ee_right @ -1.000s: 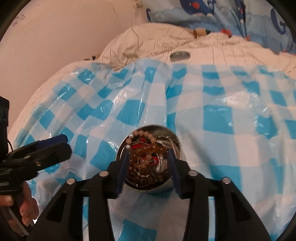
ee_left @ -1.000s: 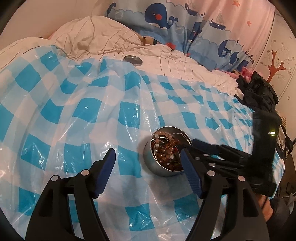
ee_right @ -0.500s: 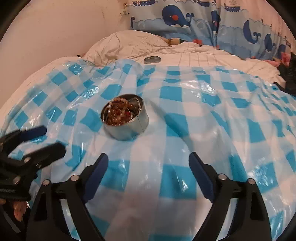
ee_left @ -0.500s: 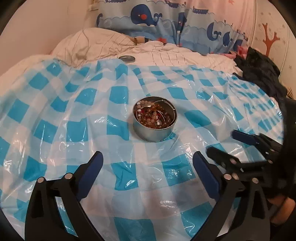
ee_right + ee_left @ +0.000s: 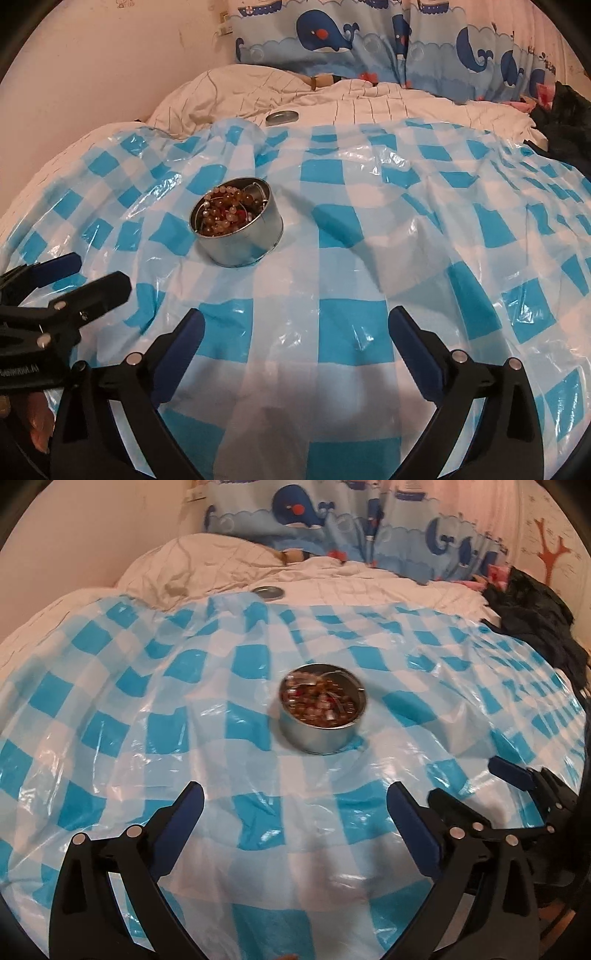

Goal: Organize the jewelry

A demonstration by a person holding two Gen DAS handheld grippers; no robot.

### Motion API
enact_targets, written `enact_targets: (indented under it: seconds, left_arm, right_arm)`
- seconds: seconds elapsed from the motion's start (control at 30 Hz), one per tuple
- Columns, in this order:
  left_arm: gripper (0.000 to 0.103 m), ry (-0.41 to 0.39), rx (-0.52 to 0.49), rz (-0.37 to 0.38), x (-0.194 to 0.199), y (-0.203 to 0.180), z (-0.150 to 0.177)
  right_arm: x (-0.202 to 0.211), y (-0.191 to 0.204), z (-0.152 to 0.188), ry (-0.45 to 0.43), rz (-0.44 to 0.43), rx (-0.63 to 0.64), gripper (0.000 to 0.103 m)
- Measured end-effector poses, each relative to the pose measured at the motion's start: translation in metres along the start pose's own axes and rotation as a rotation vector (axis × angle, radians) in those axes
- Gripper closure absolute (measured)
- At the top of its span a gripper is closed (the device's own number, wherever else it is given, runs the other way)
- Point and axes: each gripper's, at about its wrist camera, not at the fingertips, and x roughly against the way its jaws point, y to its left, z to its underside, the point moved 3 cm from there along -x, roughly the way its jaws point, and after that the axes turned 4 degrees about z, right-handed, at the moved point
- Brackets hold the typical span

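On a bed under a blue-checked plastic sheet (image 5: 351, 206), the round metal tin (image 5: 236, 230) stands free; the right tongs (image 5: 295, 334), around it a second ago, have just spread wide and drawn back with nothing between them; the left tongs (image 5: 295, 808) likewise gape empty; packing looks finished; amber bead strands (image 5: 227, 214) heap to the rim; its lid (image 5: 282, 117) lies well apart.

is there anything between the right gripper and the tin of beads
Nothing visible. The right gripper hangs open over bare blue-checked plastic sheet, and the open round tin of bead jewelry stands ahead and left of it with only sheet between. The left gripper is off to the side, also open.
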Motion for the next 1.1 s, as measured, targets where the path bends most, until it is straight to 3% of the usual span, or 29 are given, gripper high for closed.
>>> enact_targets:
  seconds: [0.33,1.1]
  left_arm:
    - [0.008,-0.031,0.065,0.01,-0.001,0.013,-0.009]
    - [0.008,-0.021,0.076,-0.026,0.001,0.027,-0.001]
  right_arm:
    - [-0.01,-0.006,0.002,0.016,0.006,-0.036,0.008]
    - [-0.009,0.009,0.003,-0.016,0.032,0.018,0.008]
